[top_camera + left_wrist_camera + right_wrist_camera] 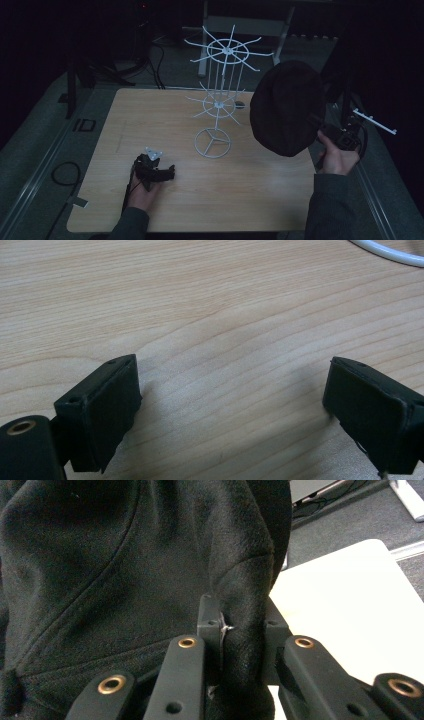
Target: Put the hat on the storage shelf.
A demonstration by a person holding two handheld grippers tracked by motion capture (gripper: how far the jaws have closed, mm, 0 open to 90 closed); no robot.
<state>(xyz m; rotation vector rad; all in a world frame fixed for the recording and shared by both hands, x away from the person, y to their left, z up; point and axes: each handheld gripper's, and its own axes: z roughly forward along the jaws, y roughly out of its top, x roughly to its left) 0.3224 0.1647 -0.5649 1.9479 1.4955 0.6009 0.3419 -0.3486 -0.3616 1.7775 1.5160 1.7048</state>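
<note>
The dark, soft fabric cap (pixel 286 107) hangs at the right of the high view, above the right edge of the light wooden surface (pixel 250 190). My right gripper (pixel 242 630) pinches a fold of its edge between pressed jaws. Just left of the cap stands the white wire rotating rack (pixel 220 95), mid-frame. My left gripper (pixel 167 172) rests low at lower left, jaws spread wide over bare wood, holding nothing.
</note>
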